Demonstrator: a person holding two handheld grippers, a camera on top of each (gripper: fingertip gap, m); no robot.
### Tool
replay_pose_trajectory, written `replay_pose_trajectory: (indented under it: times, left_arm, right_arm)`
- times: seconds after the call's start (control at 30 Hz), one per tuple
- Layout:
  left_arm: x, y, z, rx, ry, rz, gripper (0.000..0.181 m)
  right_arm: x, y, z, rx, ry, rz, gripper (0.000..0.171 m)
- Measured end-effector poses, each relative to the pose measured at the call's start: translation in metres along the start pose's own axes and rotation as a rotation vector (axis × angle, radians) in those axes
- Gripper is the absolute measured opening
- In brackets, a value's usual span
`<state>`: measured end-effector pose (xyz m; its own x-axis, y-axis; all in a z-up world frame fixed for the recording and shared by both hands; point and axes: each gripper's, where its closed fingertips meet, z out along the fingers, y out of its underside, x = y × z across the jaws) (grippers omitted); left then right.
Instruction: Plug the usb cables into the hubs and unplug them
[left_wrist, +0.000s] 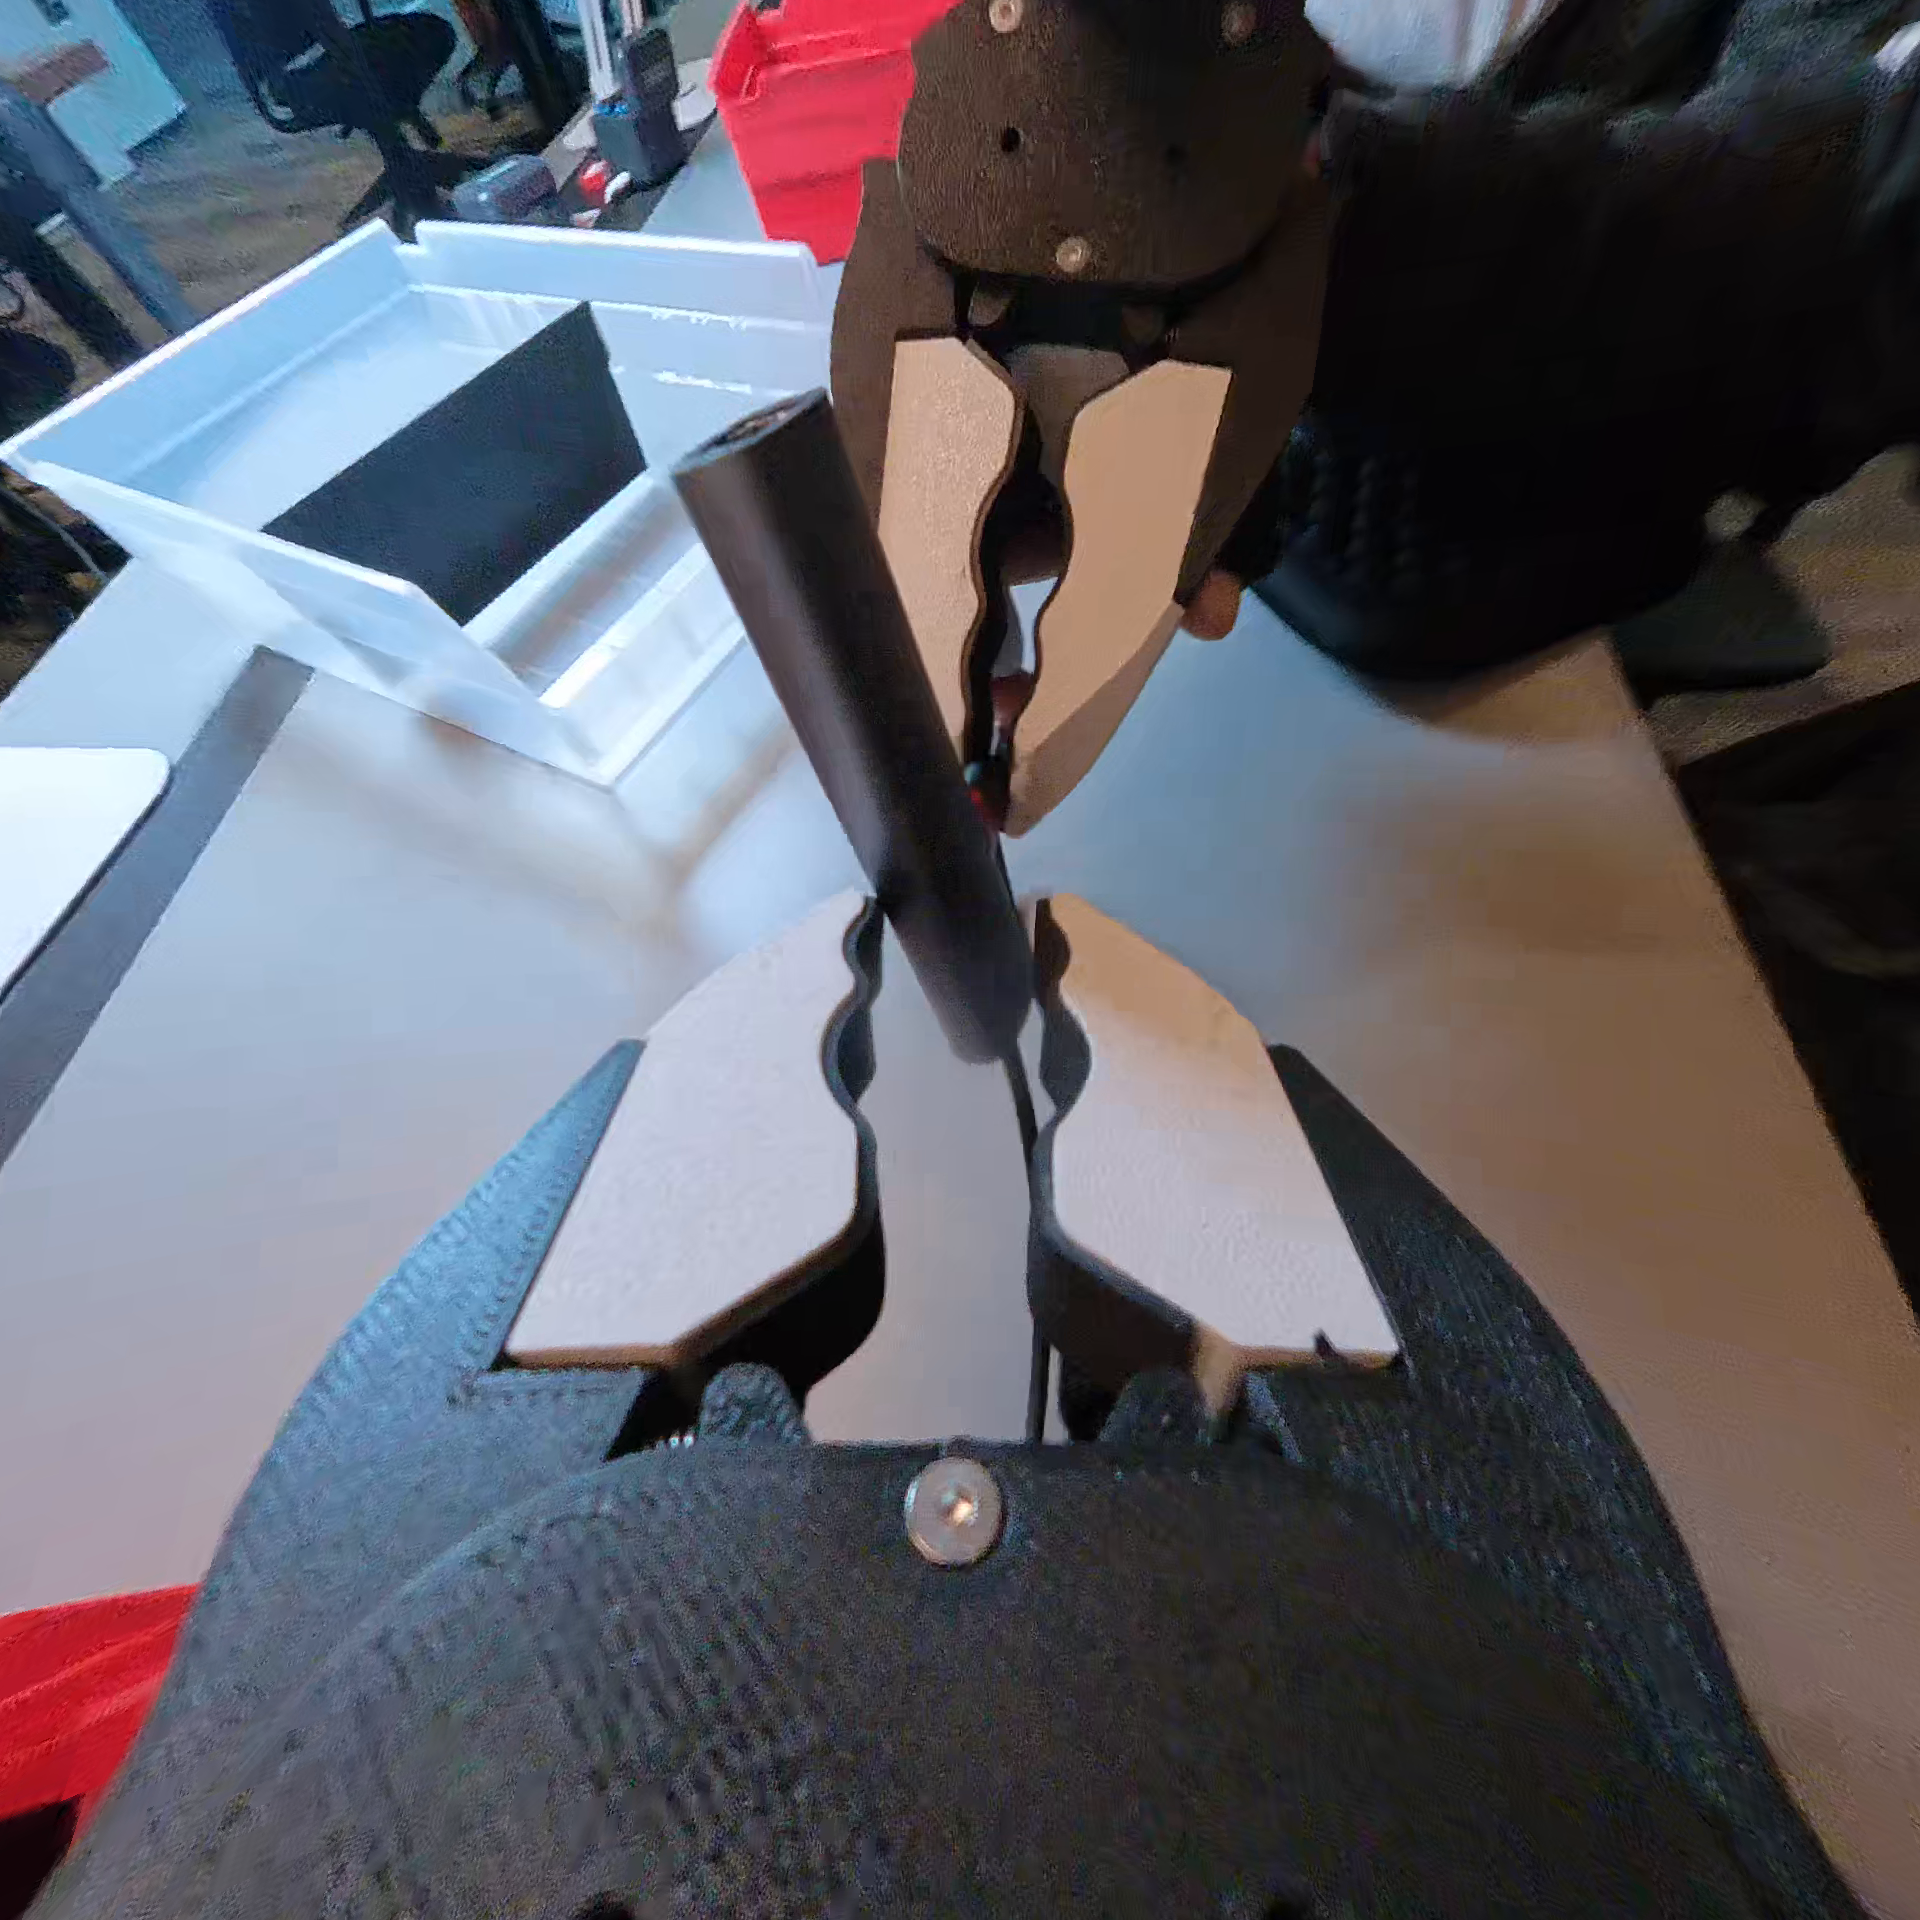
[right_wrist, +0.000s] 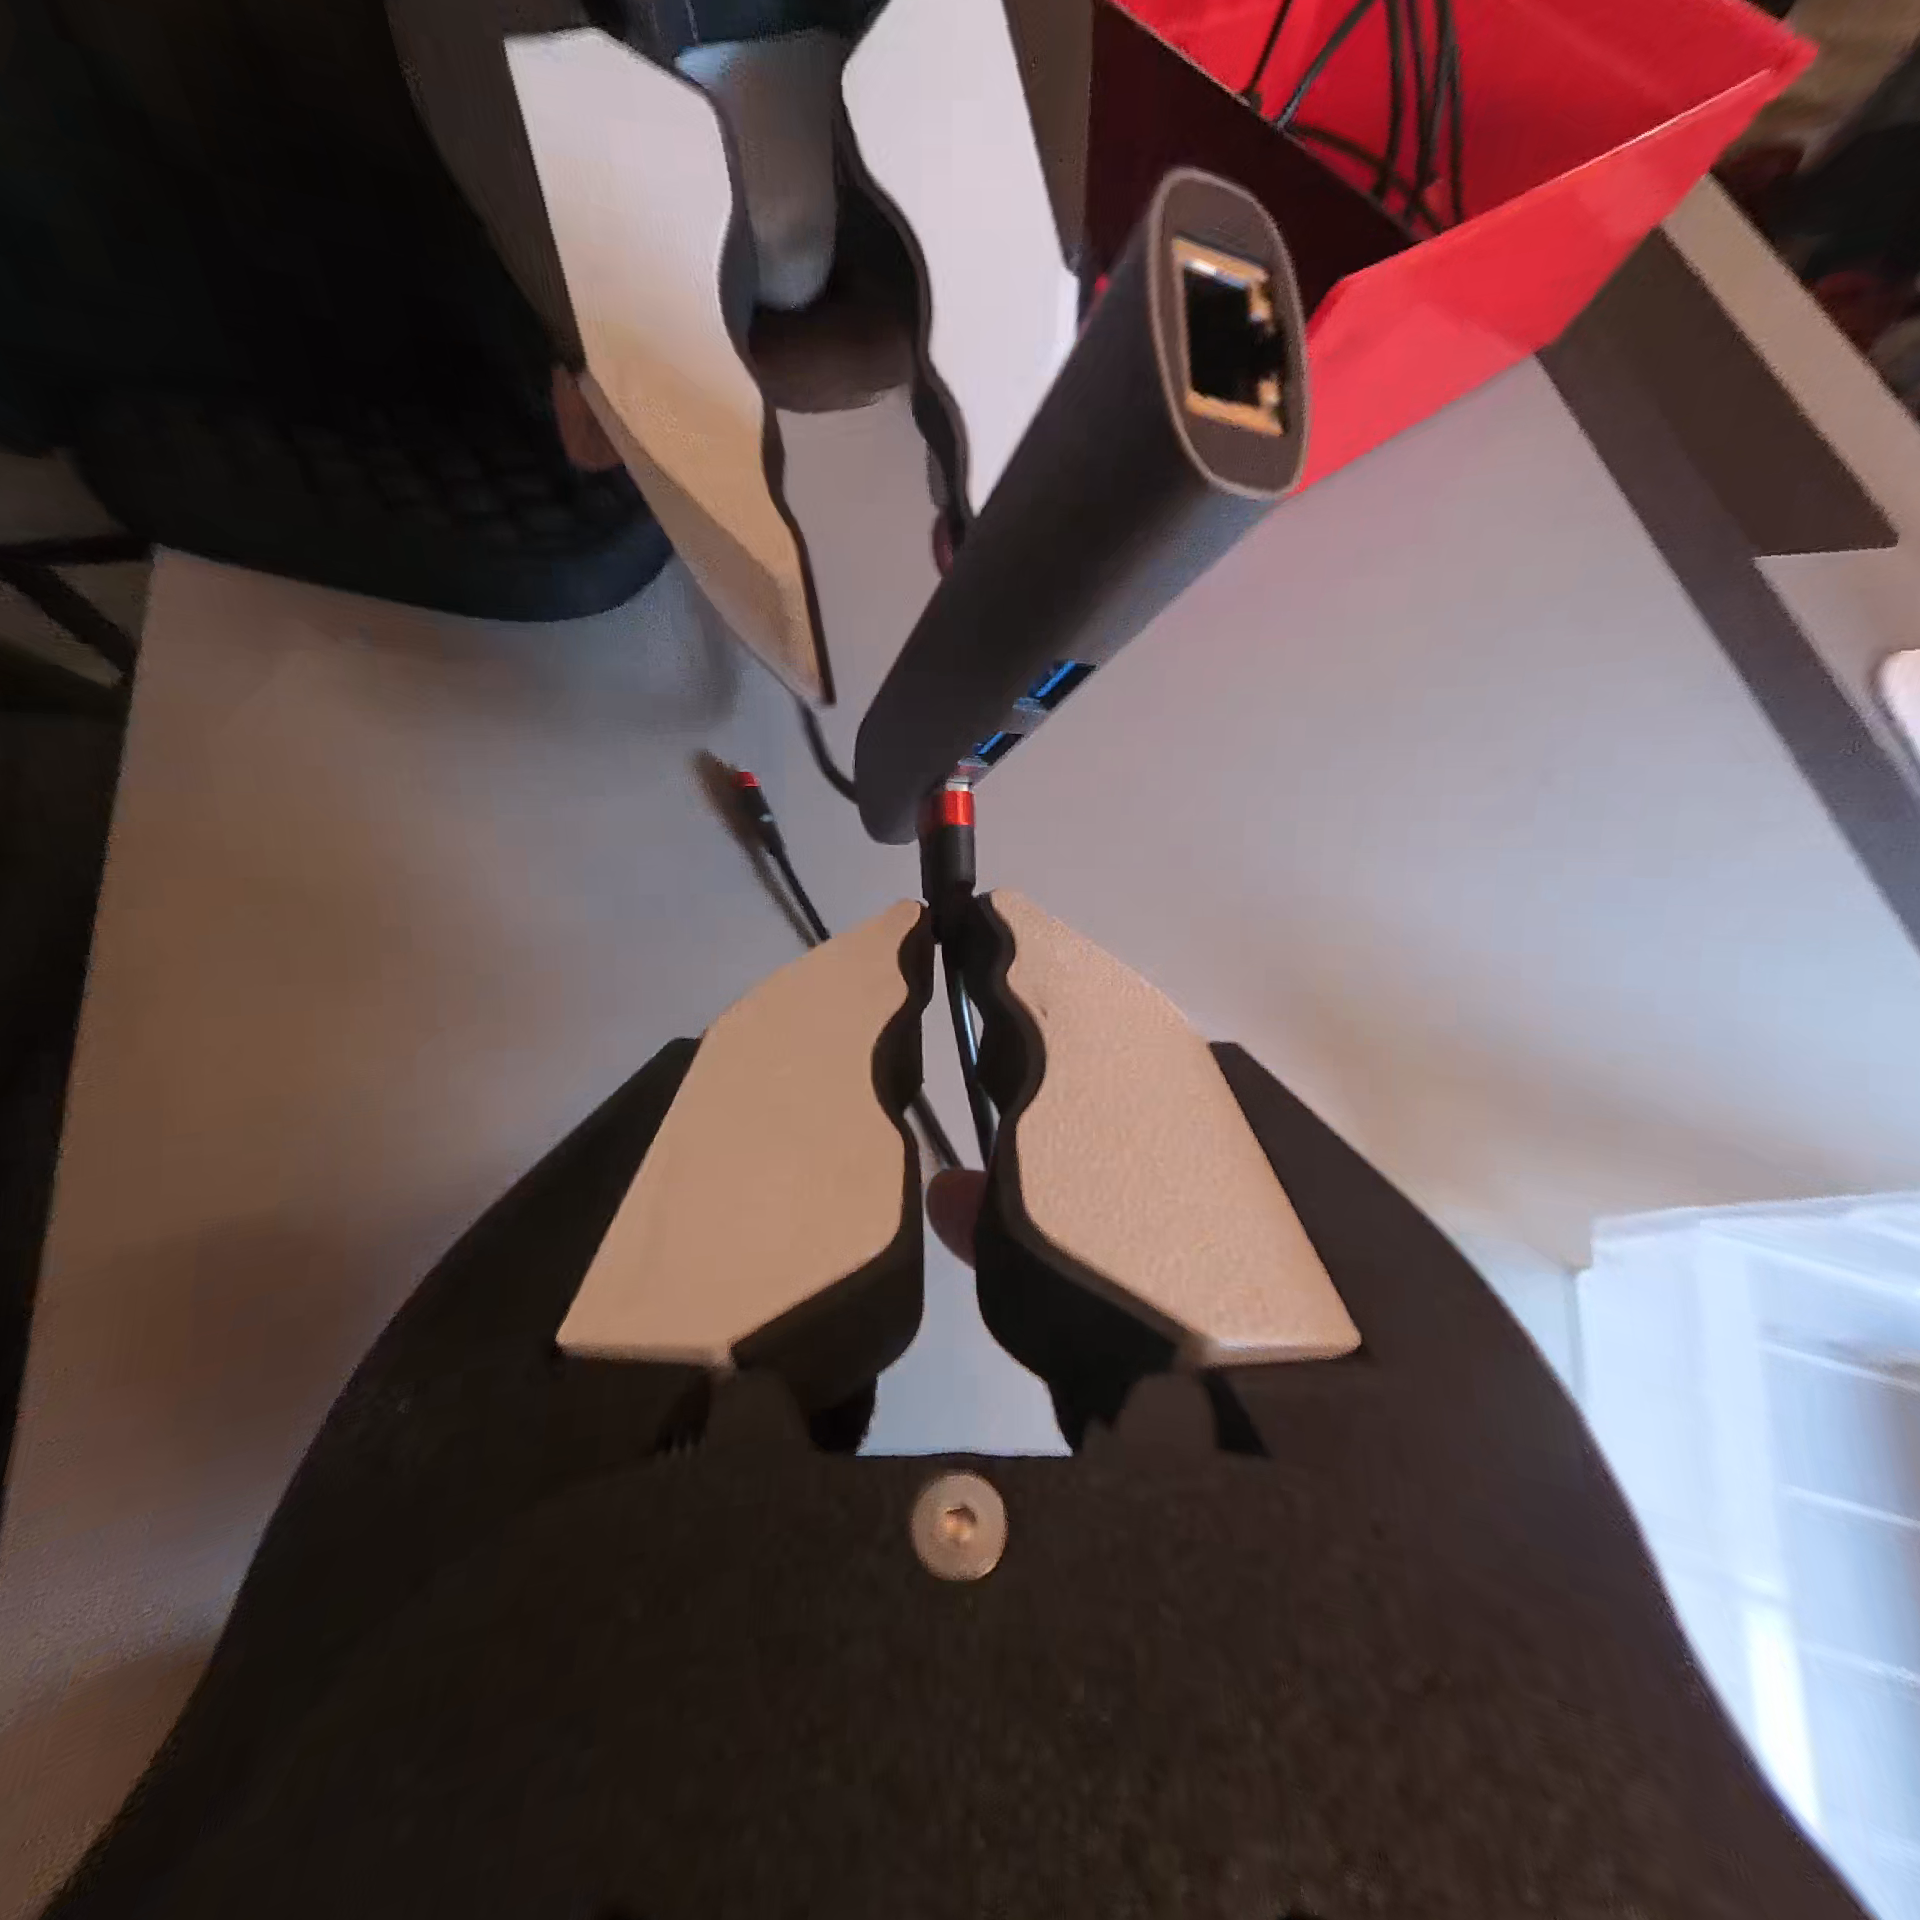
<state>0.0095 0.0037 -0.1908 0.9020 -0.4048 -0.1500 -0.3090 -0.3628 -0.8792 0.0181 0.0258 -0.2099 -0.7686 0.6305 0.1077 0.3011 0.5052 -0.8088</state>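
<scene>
Left wrist view: the left gripper (left_wrist: 954, 914) clamps the lower end of a dark grey USB hub (left_wrist: 852, 707), its two pale-padded fingers (left_wrist: 727, 1143) closed against the hub's sides. The hub rises tilted up and away over a pale table (left_wrist: 364, 1039), with a thin black lead trailing from its bottom end down between the fingers. Facing it from the far side, the right gripper (left_wrist: 1013, 800) reaches down toward the hub's right flank, its fingertips nearly together on a small red-and-black plug that is largely hidden behind the hub. A white plastic tray (left_wrist: 312, 436) sits on the table to the left and a red bin (left_wrist: 810, 125) stands behind it.

Right wrist view: the right gripper (right_wrist: 958, 904) pinches a black USB cable (right_wrist: 961, 1029) just behind its red-collared plug (right_wrist: 951, 810), fingers closed on it. The plug meets the side of the hub (right_wrist: 1060, 540) at the lowest port, beside two blue ports; whether it is fully seated cannot be told. The hub's near end shows a square metal-lined socket. The cable's other red-tipped end (right_wrist: 743, 790) lies loose on the table to the left. Another red bin (right_wrist: 1507, 208), holding dark cables, stands behind the hub.
</scene>
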Motion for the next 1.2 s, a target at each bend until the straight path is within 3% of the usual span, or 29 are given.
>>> replay_pose_trajectory:
  times: [0.23, 0.37, 0.5, 0.6, 0.8, 1.13, 1.2]
  left_arm:
    - [0.012, 0.009, 0.009, -0.003, 0.108, -0.067, 0.020]
    - [0.005, 0.010, 0.013, -0.081, 0.000, 0.011, 0.018]
    - [0.005, 0.014, 0.018, -0.161, -0.088, 0.140, 0.018]
    - [0.006, 0.018, 0.022, -0.220, -0.119, 0.207, 0.018]
    - [0.006, 0.023, 0.020, -0.285, -0.137, 0.249, 0.018]
    - [0.016, 0.002, 0.013, -0.161, -0.071, 0.164, 0.018]
    - [0.002, -0.013, -0.005, -0.069, -0.150, 0.117, 0.018]
  right_arm:
    - [-0.013, -0.004, 0.007, 0.031, -0.058, -0.025, 0.005]
    - [-0.003, 0.000, 0.007, 0.009, 0.029, -0.098, 0.005]
    - [-0.003, 0.002, 0.011, -0.061, 0.117, -0.219, 0.019]
    - [-0.005, 0.000, 0.016, -0.074, 0.170, -0.303, 0.009]
    - [-0.006, 0.001, 0.018, -0.101, 0.182, -0.369, 0.008]
    - [-0.015, -0.007, 0.006, 0.002, 0.060, -0.257, 0.008]
    - [0.003, 0.028, 0.002, -0.148, 0.102, -0.246, 0.008]
